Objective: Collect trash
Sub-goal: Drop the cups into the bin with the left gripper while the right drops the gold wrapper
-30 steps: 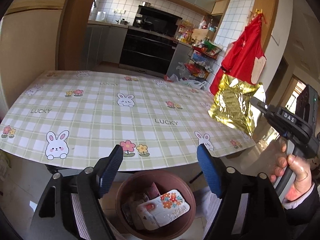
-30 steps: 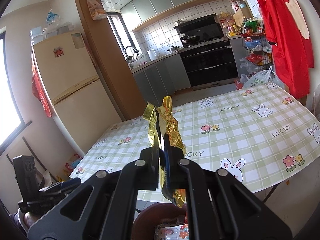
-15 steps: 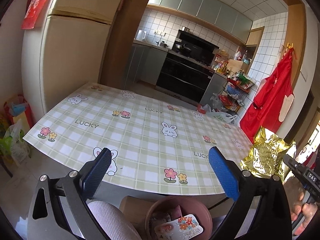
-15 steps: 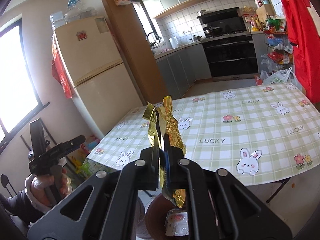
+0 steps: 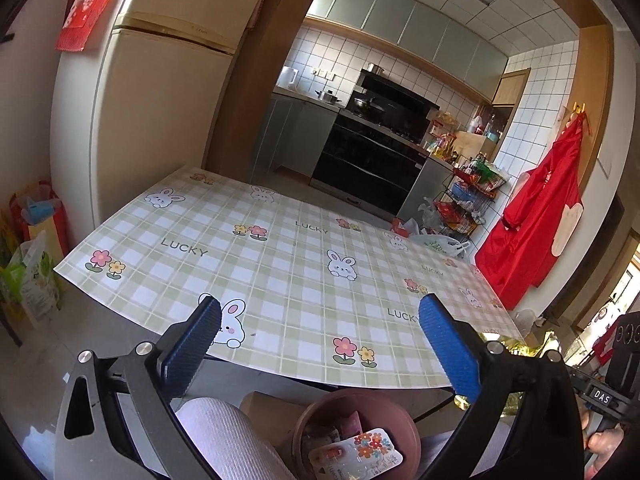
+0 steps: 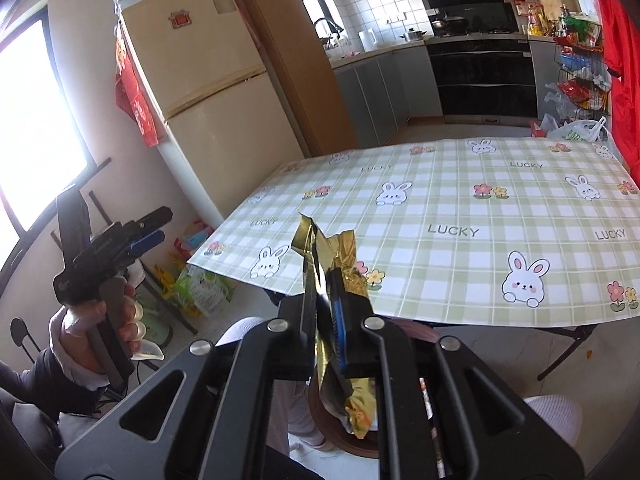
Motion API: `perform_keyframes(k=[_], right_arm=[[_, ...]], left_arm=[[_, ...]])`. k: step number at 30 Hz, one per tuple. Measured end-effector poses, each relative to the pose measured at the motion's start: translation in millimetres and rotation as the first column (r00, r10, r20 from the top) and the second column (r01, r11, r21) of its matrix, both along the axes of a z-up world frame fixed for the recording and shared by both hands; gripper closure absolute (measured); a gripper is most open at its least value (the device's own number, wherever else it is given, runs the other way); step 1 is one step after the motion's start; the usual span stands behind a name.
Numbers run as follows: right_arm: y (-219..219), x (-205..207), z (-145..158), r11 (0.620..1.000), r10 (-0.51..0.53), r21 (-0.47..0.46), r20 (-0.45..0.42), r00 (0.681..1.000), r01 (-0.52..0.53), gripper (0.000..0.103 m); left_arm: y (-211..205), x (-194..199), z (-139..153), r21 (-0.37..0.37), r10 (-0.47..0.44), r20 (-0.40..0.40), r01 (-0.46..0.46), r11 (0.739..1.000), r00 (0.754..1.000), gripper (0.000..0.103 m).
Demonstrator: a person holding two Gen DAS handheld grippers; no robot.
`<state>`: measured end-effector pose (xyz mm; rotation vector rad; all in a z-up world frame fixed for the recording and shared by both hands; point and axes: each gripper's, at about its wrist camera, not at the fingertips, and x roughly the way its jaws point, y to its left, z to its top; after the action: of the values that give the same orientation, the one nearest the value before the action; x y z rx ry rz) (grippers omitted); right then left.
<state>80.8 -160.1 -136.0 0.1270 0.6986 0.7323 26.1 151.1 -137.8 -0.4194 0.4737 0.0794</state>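
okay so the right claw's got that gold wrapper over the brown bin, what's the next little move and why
Probably open the right claw and let go. The gold wrapper hangs between its pads with its lower end over the brown bin, which already holds other trash, so it should drop straight in.

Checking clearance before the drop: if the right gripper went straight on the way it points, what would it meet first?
Probably the near edge of the checked tablecloth. The right gripper, shut on the gold wrapper, aims just over it; depth is unclear. The brown bin sits below, not ahead.
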Motion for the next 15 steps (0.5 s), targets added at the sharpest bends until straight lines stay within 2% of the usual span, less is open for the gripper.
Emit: perform_keyframes(k=[4, 8, 10, 13, 15], right_arm=[[5.6, 2.4, -7.5, 1.0, 0.01, -0.013, -0.023, 1.0, -0.01, 0.09], [8.9, 6.9, -14.4, 1.0, 0.022, -0.016, -0.046, 0.999, -0.023, 0.076], [11.7, 7.3, -17.4, 0.999, 0.028, -0.02, -0.05, 0.998, -0.029, 0.076], [10.9, 9.8, -18.3, 1.0, 0.014, -0.025, -0.046, 0.999, -0.015, 0.06], [7.7, 11.3, -18.0, 1.0, -0.012, -0.029, -0.041, 0.999, 0.011, 0.034]], left_arm=[[1.5, 1.3, -5.5, -0.012, 0.0, -0.013, 0.0, 1.0, 1.0, 0.006], [1.0, 3.0, -8.6, -0.014, -0.003, -0.019, 0.003, 1.0, 1.0, 0.006], [1.2, 4.7, -10.3, -0.015, -0.005, -0.023, 0.004, 1.0, 1.0, 0.006], [-0.1, 6.7, -13.2, -0.019, -0.009, -0.032, 0.009, 1.0, 0.999, 0.006], [-2.1, 7.6, -14.5, -0.018, -0.015, -0.037, 0.015, 1.0, 0.999, 0.006]])
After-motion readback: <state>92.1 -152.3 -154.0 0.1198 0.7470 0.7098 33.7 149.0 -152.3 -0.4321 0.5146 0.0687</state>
